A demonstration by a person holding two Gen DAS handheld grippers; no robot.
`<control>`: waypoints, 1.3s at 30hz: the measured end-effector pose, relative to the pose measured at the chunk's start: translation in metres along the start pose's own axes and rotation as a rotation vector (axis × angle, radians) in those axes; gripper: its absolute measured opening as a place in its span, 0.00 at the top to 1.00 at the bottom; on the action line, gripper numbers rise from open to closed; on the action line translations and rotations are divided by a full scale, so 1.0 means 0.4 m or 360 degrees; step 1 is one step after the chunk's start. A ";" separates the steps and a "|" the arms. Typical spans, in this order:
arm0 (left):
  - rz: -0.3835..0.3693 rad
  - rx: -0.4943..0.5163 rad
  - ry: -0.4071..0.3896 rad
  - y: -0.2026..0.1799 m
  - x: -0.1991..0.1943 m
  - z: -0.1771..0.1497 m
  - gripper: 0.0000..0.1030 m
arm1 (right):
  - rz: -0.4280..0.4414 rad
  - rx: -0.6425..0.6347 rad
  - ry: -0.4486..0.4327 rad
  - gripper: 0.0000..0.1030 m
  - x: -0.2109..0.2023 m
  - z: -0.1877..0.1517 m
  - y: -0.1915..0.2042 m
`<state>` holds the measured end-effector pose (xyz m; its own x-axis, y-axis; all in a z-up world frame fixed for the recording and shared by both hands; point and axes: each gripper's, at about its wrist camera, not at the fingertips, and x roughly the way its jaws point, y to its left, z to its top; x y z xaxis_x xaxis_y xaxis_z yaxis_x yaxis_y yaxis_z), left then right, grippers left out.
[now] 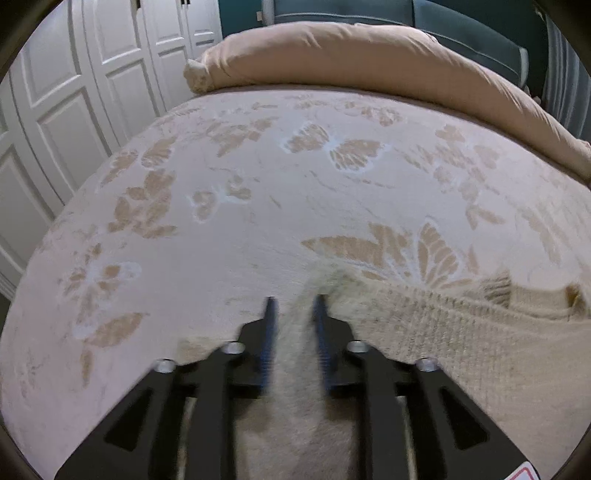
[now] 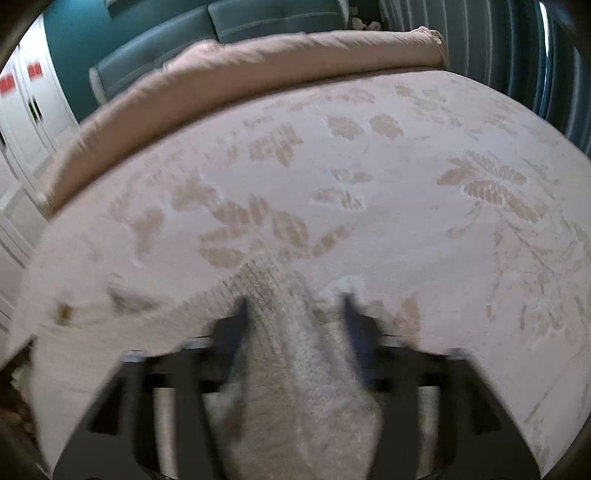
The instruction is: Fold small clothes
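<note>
A cream knitted garment (image 1: 461, 339) lies flat on the bed, spreading from my left gripper (image 1: 295, 299) toward the right edge of the left wrist view. A corner of the knit runs up between the blue pads (image 1: 269, 332), which stand a little apart and do not visibly pinch it. In the right wrist view the same garment (image 2: 295, 350) bunches into a ridge between the fingers of my right gripper (image 2: 293, 297). Those jaws stand wide, clear of the cloth on both sides. The rest of the garment trails off to the left, blurred.
The bed carries a pale pink cover (image 1: 258, 221) with a tan leaf and butterfly pattern. A rolled beige duvet (image 1: 369, 55) lies along the far side in front of a teal headboard (image 1: 461, 29). White wardrobe doors (image 1: 74, 92) stand beyond the bed's left edge.
</note>
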<state>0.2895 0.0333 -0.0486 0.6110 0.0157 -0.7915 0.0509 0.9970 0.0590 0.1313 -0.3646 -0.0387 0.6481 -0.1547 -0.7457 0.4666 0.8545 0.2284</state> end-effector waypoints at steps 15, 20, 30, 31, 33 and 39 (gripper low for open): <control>0.0071 0.0142 0.0055 -0.034 0.004 -0.008 0.89 | -0.0126 -0.0103 0.0181 0.91 0.066 -0.007 -0.005; 0.0073 0.0124 0.0057 -0.026 0.007 -0.007 0.85 | -0.0094 -0.0043 0.0090 0.85 0.017 0.021 0.006; 0.0115 0.0102 0.0036 -0.018 0.002 -0.014 0.77 | -0.0152 -0.0141 0.0074 0.86 -0.025 -0.045 0.032; 0.0104 0.0074 0.0030 -0.009 -0.008 -0.016 0.75 | -0.0135 -0.0077 0.0042 0.84 -0.050 -0.035 0.023; 0.0057 0.0006 0.0012 0.016 -0.042 -0.025 0.75 | -0.0074 -0.0033 -0.0017 0.84 -0.104 -0.029 0.017; -0.0094 -0.0055 0.0014 0.075 -0.176 -0.138 0.75 | 0.0104 -0.0094 0.0060 0.84 -0.185 -0.122 0.031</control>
<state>0.2046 0.0665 -0.0247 0.6008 -0.0424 -0.7983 0.0592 0.9982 -0.0085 0.0597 -0.3185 -0.0113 0.6523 -0.0800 -0.7537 0.3874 0.8899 0.2408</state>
